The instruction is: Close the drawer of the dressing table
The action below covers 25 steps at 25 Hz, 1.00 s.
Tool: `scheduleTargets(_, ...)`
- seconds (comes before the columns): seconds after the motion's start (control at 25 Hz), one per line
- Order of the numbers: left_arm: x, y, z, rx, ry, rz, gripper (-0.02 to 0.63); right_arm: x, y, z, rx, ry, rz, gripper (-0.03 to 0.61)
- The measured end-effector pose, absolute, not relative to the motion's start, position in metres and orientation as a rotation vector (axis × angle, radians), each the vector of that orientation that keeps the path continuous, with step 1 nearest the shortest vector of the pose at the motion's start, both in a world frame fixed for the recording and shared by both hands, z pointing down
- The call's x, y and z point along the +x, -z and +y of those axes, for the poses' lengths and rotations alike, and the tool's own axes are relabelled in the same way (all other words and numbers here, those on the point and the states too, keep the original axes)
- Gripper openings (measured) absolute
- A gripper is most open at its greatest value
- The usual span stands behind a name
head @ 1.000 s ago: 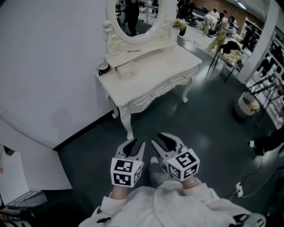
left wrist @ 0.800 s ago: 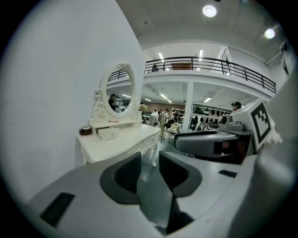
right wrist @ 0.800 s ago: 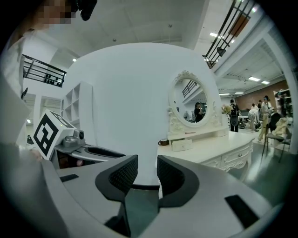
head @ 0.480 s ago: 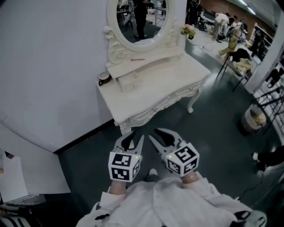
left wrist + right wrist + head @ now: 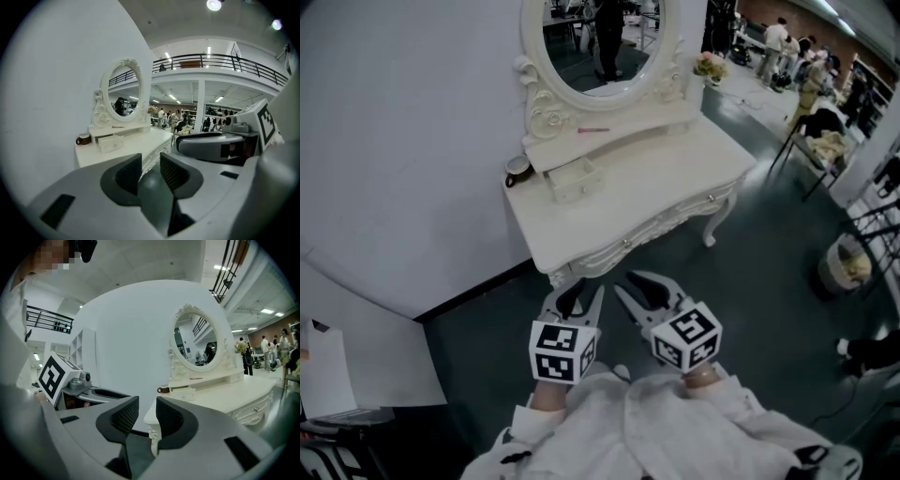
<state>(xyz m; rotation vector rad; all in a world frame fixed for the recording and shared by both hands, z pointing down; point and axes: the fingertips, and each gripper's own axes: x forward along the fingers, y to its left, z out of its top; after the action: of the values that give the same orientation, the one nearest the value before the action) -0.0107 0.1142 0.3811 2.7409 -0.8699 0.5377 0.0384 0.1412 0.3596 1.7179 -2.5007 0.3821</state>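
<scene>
The left gripper (image 5: 579, 292) and the right gripper (image 5: 639, 286) are held side by side, each with its marker cube toward the person's pale sleeves (image 5: 675, 427). In the left gripper view, the left gripper's fingers (image 5: 129, 172) are set a narrow gap apart with nothing clamped; only dark floor (image 5: 741, 309) and the carved front of the dressing table (image 5: 675, 178) are seen through the gap. In the right gripper view, the right gripper's fingers (image 5: 125, 416) are likewise parted by a narrow gap and are empty (a carved table leg (image 5: 152, 439) is seen beyond them, not between them). The dressing table is placed ahead of both sets of fingertips, against a white wall (image 5: 403, 141), and in neither gripper view is it touched. The small drawer (image 5: 574, 178) is located on the tabletop beyond the fingers, under the shelf of the oval mirror (image 5: 605, 42), and is pulled out from its housing. It is seen ahead and to the left of the left gripper's fingers (image 5: 111, 143), and ahead and slightly to the right of the right gripper's fingers (image 5: 183, 393). A dark cup (image 5: 517, 169) is set just beside the drawer, at the tabletop's wall-side corner.
</scene>
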Motion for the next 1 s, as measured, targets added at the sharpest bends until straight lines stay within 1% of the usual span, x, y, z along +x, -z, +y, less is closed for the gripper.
scheduleTargets(0.6,0.009,-0.401,0.089,2.698,-0.611,-0.852,0.118,0.063,-0.379,0.122,1.736,-0.494,-2.489,0.109)
scheduleTargets(1.0,0.031,-0.419,0.019,2.651,-0.622,-0.850,0.120,0.086,-0.392,0.050,1.703,-0.530,-2.467,0.109)
